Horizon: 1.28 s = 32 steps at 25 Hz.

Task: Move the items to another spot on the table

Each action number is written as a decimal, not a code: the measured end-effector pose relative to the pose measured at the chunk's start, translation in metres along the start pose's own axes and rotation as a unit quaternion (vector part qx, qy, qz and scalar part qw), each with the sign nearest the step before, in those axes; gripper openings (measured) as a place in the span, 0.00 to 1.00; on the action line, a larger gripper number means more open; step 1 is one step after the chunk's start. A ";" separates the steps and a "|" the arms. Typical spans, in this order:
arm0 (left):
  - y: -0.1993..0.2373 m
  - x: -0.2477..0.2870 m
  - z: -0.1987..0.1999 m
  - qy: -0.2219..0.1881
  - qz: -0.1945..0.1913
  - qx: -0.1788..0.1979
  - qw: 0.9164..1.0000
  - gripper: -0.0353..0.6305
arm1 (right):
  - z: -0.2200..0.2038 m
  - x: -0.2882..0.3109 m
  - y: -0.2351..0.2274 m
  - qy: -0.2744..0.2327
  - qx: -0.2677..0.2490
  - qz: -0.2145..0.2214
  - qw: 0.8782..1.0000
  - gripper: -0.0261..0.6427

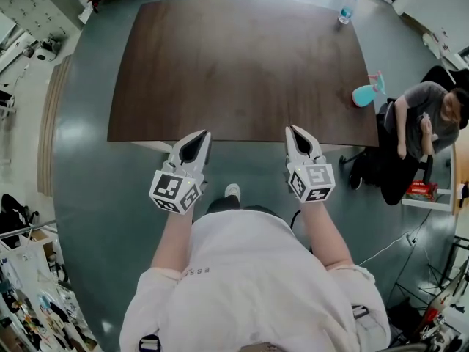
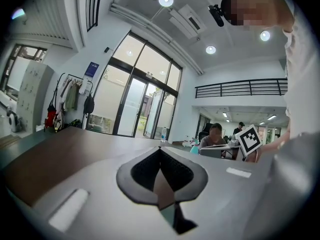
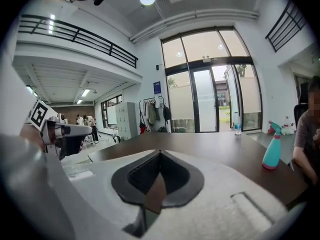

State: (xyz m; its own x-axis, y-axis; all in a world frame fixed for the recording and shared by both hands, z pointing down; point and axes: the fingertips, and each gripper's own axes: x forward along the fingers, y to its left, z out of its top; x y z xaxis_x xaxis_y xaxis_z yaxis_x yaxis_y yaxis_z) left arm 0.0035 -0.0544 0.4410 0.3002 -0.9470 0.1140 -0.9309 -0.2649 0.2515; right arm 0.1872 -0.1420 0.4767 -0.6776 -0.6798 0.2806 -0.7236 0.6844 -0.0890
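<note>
The left tongs [image 1: 204, 133] and the right tongs [image 1: 292, 128] are squeezed together on nothing at the lower edge of the dark brown wooden bench [image 1: 242, 64], with the teal plastic spray bottle [image 1: 364, 94] at its right edge and the clear water bottle [image 1: 346, 9] at its upper right corner.

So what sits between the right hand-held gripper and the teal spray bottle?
Nothing: the head view shows only bare brown table between the right hand-held gripper and the spray bottle.
</note>
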 end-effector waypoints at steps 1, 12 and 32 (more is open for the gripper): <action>-0.003 -0.004 -0.001 0.000 0.000 0.000 1.000 0.08 | -0.001 -0.004 0.003 0.000 -0.001 0.002 1.000 0.03; -0.052 -0.056 -0.009 -0.012 0.008 0.000 1.000 0.08 | -0.001 -0.064 0.045 -0.011 -0.023 0.046 0.999 0.03; -0.081 -0.097 -0.011 -0.023 0.009 0.007 1.000 0.08 | 0.001 -0.116 0.063 -0.040 -0.013 0.037 0.998 0.02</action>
State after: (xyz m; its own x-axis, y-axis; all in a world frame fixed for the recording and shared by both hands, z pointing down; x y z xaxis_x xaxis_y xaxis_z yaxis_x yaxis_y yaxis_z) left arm 0.0520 0.0613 0.4195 0.2733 -0.9592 0.0732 -0.9390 -0.2495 0.2366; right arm 0.2196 -0.0204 0.4376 -0.7382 -0.6451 0.1973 -0.6680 0.7398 -0.0807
